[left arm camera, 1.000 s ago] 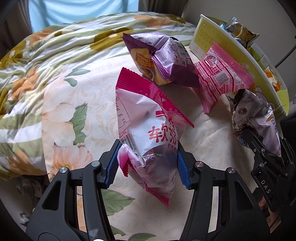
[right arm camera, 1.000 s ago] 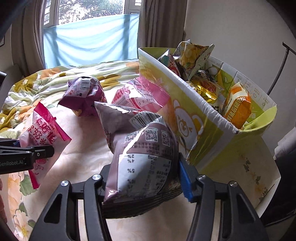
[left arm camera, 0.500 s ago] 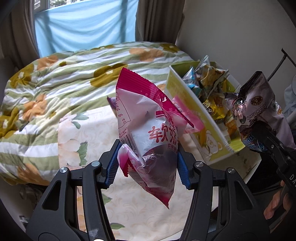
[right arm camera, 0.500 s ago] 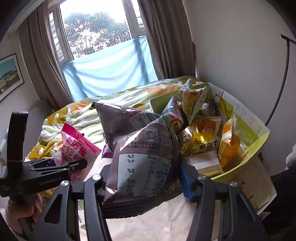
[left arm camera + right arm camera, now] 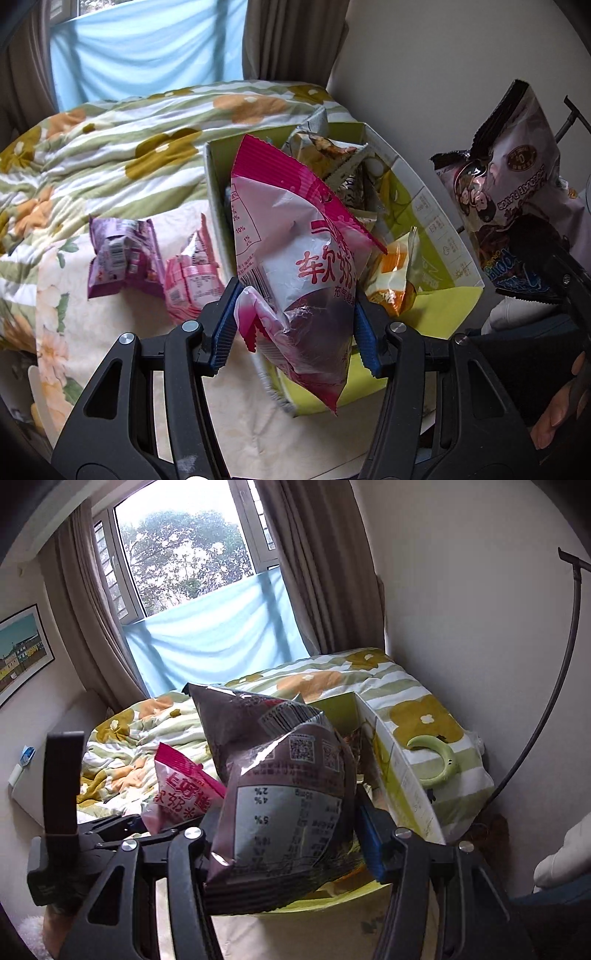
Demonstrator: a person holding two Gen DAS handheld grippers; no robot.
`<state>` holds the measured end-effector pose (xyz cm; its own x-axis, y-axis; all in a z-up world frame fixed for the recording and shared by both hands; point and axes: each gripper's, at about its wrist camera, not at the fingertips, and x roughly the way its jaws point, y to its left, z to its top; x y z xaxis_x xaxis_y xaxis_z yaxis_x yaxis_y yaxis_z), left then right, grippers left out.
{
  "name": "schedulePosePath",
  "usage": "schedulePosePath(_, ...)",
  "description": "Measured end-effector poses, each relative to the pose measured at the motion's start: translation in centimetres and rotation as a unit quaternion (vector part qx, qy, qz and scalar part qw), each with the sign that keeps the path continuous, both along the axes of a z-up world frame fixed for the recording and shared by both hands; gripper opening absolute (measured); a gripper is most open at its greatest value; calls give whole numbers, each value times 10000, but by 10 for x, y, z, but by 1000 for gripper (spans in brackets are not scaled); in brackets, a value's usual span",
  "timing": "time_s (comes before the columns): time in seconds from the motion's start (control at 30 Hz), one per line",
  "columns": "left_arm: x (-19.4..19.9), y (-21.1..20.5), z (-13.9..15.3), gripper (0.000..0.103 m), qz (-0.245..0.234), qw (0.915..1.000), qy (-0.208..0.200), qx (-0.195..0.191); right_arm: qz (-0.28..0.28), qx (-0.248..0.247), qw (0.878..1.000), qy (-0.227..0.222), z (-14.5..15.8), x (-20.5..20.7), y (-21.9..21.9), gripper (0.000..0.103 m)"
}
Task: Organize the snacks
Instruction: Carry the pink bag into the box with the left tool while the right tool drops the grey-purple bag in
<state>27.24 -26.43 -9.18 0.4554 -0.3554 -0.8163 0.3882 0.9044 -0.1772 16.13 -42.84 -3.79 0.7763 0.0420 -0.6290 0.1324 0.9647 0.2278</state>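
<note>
My left gripper is shut on a pink and white snack bag, held in the air in front of the green snack box. The same bag shows in the right wrist view. My right gripper is shut on a brown snack bag, held above the box; that bag also shows at the right of the left wrist view. The box holds several snack packets. A purple packet and a pink packet lie on the table beside the box.
The table has a floral cloth. A bed with a flowered quilt lies behind it. A wall stands close behind the box. A green crescent object lies on the quilt. A window with curtains is beyond.
Both grippers have risen and swung right with their bags, from low over the table to above the box. The box interior has come into view.
</note>
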Motion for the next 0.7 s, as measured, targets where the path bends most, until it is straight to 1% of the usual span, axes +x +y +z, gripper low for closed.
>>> schedulePosePath(0.1, 2, -20, -16, 52, 215, 9996, 165, 51, 144, 53, 9999, 75, -4, 3, -23, 52)
schedulePosePath(0.13, 2, -26, -21, 54, 292, 9993, 201, 71, 195, 87, 9997, 96, -5, 4, -30, 52)
schedulePosePath(0.2, 3, -34, -29, 67, 396, 9988, 288, 99, 302, 92, 9994, 130, -8, 6, -40, 52)
schedulePosePath(0.23, 0, -34, -32, 88, 469, 9983, 319, 127, 362, 85, 9992, 144, -9, 7, -44, 52)
schedulePosePath(0.27, -2, -34, -34, 101, 541, 9980, 319, 116, 418, 88, 9990, 157, -10, 9, -47, 52)
schedulePosePath(0.33, -7, -27, -33, 102, 676, 9973, 280, 13, 530, 147, 9983, 177, -12, 12, -54, 52)
schedulePosePath(0.5, -25, -9, -21, 102, 953, 9952, 172, 159, 863, 229, 9960, 97, -11, 22, -56, 52)
schedulePosePath(0.6, -32, 7, -15, 102, 1113, 9936, 165, 123, 1082, 217, 9939, 45, -8, 31, -52, 52)
schedulePosePath(0.7, -38, 19, -9, 102, 1236, 9922, 159, 75, 1259, 228, 9917, 87, -10, 45, -49, 52)
